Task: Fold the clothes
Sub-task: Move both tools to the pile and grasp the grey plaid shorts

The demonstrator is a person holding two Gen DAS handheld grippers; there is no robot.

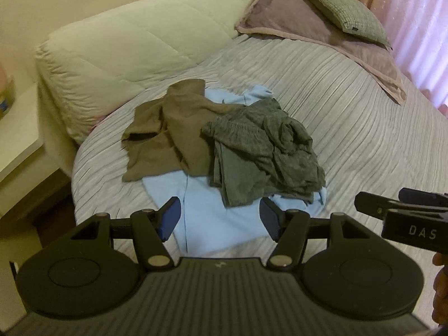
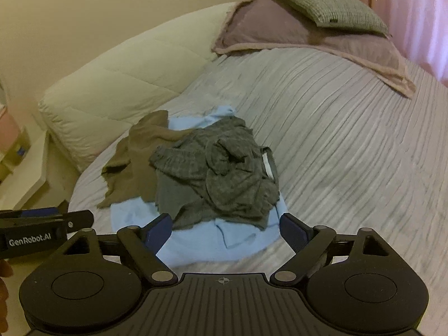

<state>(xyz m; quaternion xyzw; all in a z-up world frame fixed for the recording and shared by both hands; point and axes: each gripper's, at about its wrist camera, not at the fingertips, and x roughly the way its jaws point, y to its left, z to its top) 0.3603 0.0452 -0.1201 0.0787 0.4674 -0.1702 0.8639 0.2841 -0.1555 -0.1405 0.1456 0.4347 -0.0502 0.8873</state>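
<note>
Three crumpled garments lie piled on the bed. A light blue garment (image 1: 212, 207) (image 2: 201, 238) is at the bottom, spread flat. An olive-brown one (image 1: 168, 128) (image 2: 131, 151) drapes over its left side. A dark grey heathered one (image 1: 263, 148) (image 2: 221, 173) is bunched on top at the right, with a white label showing in the right wrist view. My left gripper (image 1: 219, 218) hovers open above the blue garment's near edge, holding nothing. My right gripper (image 2: 225, 231) is also open and empty, just short of the pile. Each gripper shows at the edge of the other's view.
The bed has a ribbed grey cover (image 1: 350, 128) (image 2: 350, 154). A cream quilted headboard (image 1: 126, 44) (image 2: 117, 84) curves behind. A mauve pillow (image 1: 308, 19) carries a grey-green cushion (image 1: 341, 8) at the back right. A pale nightstand (image 1: 19, 140) stands left. Pink curtains (image 1: 420, 14) hang right.
</note>
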